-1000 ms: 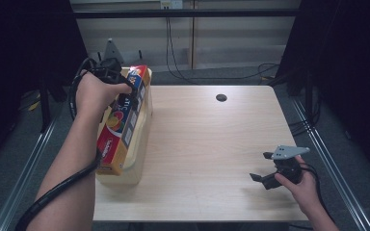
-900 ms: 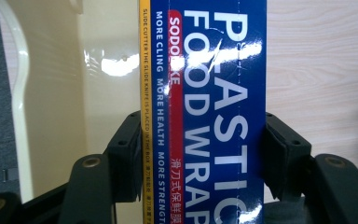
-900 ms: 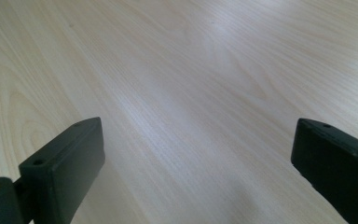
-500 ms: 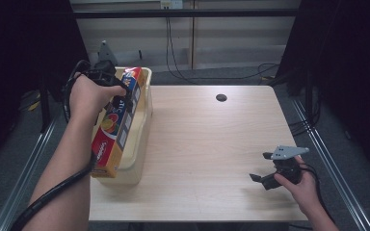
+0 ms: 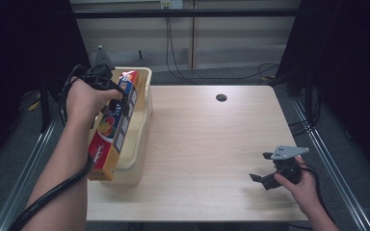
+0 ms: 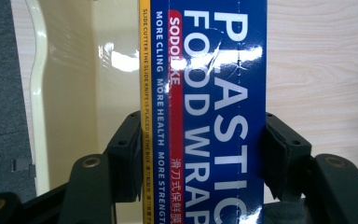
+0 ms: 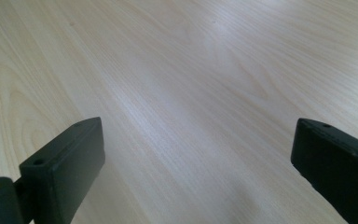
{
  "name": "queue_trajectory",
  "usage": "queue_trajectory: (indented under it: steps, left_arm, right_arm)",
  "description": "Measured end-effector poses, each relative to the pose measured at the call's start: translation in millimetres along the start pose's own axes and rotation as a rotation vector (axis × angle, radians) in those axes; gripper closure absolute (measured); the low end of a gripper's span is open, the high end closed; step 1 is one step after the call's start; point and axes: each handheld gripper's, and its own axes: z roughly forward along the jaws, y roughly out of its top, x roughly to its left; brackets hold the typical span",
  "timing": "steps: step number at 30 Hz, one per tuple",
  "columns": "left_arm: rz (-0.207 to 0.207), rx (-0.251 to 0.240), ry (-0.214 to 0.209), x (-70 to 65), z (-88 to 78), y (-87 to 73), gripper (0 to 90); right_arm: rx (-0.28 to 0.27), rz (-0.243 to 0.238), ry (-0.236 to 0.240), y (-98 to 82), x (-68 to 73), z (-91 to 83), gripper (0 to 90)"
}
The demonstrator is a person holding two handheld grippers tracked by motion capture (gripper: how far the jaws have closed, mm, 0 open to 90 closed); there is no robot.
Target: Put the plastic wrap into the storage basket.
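Shifted leftward over the cream bin (image 5: 142, 126), my left claw (image 5: 107, 91) clamps the wrap box (image 5: 113, 126); my right claw (image 5: 266, 169) rests released on the worktop (image 5: 207, 144).

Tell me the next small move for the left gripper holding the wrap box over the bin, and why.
Probably lower it a little further into the bin. The left gripper is shut on the wrap box, whose near end sticks out past the bin's near rim, so it does not look settled inside. The right gripper rests open on the table.

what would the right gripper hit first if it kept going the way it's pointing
Likely just the bare wooden table: the open right gripper points left and slightly down at it, with nothing between its jaws. The cream bin lies far beyond.
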Motion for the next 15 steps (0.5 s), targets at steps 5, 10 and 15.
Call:
queue_trajectory:
  steps: [5, 10, 15]
  left_arm:
    - [0.007, 0.010, 0.003, 4.2, 1.0, -0.9, 40.9]
    - [-0.011, 0.012, 0.003, 8.6, 6.0, -3.4, 40.9]
    - [-0.016, 0.019, 0.005, 11.3, 8.4, -3.8, 41.0]
  right_arm:
    - [0.000, 0.004, 0.000, 0.0, 0.2, -0.4, 2.8]
    - [-0.001, 0.003, -0.002, 0.0, 0.2, -0.7, 2.8]
    - [-0.001, 0.002, -0.001, 0.1, 0.2, -0.7, 2.8]
